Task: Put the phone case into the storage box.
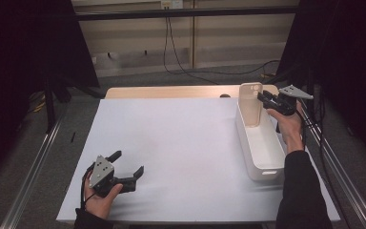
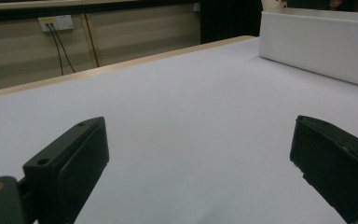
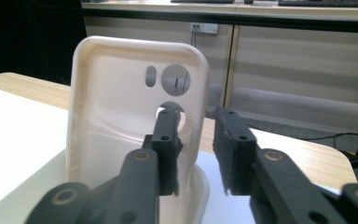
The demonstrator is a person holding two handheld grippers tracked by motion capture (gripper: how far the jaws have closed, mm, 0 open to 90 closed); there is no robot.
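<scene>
left gripper (image 1: 127, 163): jaws wide, low | right gripper (image 1: 262, 98): jaws narrowly parted, seemingly not clamped

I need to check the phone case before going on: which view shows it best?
The right gripper view: the phone case stands upright, close up, its camera cutouts clear. The high view shows it small at the far end of the white bin. The left gripper view catches a sliver above the bin.

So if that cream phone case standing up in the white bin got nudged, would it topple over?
Probably yes. The phone case stands upright on its narrow end at the far end of the white bin, so a light push would likely tip it. It looks like a thin, hollow shell with cut-outs, so it is probably very light and a bit bendy.
</scene>
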